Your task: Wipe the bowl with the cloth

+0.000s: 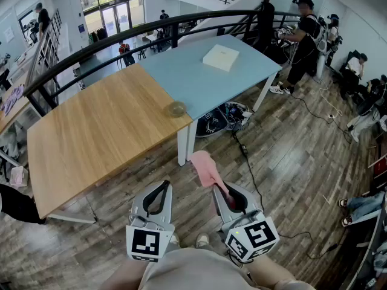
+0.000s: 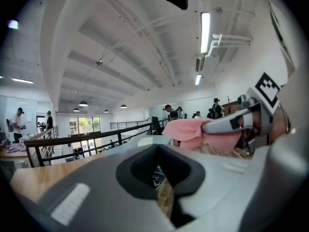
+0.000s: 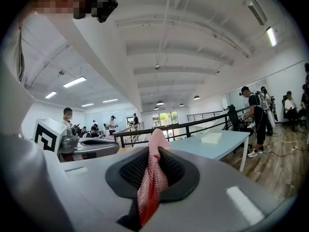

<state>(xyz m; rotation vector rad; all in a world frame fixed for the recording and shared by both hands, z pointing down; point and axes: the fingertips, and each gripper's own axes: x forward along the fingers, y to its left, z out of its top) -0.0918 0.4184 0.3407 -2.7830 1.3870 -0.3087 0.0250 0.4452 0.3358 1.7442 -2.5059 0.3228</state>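
Head view, from the left: one wooden table (image 1: 91, 138) is butted against one light-blue table (image 1: 187, 77). One small clear bowl (image 1: 176, 109) stands at the seam between the two tops, near their front corner. It is too small here to tell what it holds. One flat white box (image 1: 221, 58) lies on the blue top, well apart from the bowl.

Two grippers are low in the picture over the wooden floor, well short of the tables, each with a cube bearing black-and-white square markers. The left gripper (image 1: 164, 186) has its jaws brought together at the tips with nothing between them, and its own view (image 2: 158, 148) shows the same. Just beside it, the right gripper (image 1: 220, 191) is clamped on one pink cloth (image 1: 205, 168), which sticks out past its tips toward the tables. In the right gripper view the cloth (image 3: 150, 182) runs pinched between the black pads (image 3: 178, 170).
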